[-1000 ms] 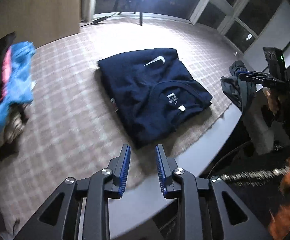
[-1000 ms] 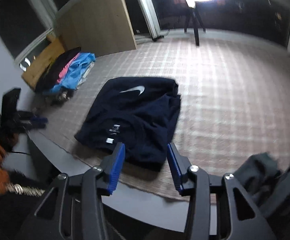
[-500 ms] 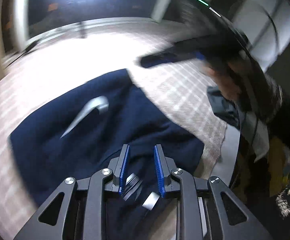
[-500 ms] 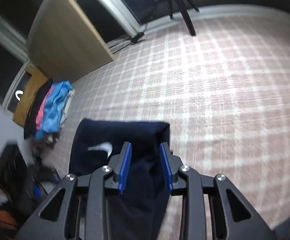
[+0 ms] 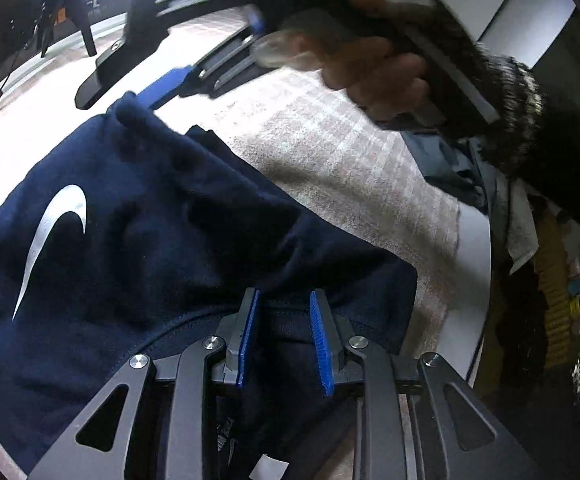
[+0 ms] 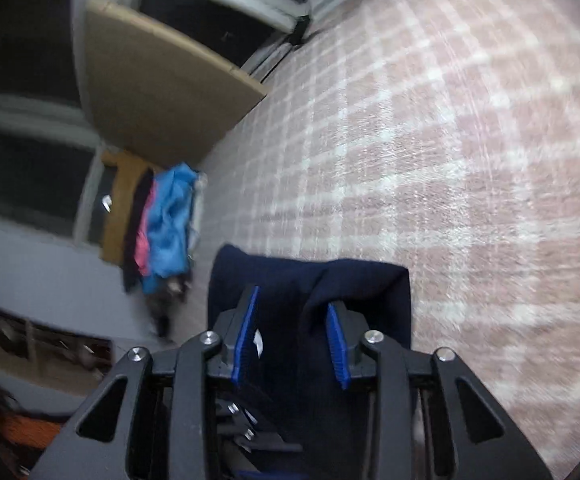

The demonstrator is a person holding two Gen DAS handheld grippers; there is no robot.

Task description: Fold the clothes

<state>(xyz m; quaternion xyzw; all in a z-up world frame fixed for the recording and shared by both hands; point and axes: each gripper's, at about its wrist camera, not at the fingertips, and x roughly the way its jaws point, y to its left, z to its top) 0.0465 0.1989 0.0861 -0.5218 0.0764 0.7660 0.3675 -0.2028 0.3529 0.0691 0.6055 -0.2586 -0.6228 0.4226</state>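
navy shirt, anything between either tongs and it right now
Nothing visible. The left tongs sit right over the navy shirt near its collar, cloth showing between the blue pads. The right tongs are at its far folded edge, a raised fold between the pads. A firm pinch can't be confirmed.

Navy folded sweatshirt point(image 5: 138, 232): lies on the pink-and-white checked woven cloth point(image 5: 329, 152), near the cloth's front edge.
Checked cloth: spread over the pale grey table point(image 5: 471, 280); a bare strip of table shows along the right edge in the left wrist view.
Left tongs point(image 5: 282, 334): over the sweatshirt's near edge, fabric between the pads.
Right tongs point(image 6: 291, 334): at the sweatshirt's far corner, a ridge of fabric between the pads.
Heap of blue, pink and black garments point(image 6: 162, 228): at the cloth's left edge, well apart from the sweatshirt.
Tan flat board point(image 6: 162, 80): behind the heap.
Dark grey crumpled garment point(image 5: 449, 168): right of the cloth.
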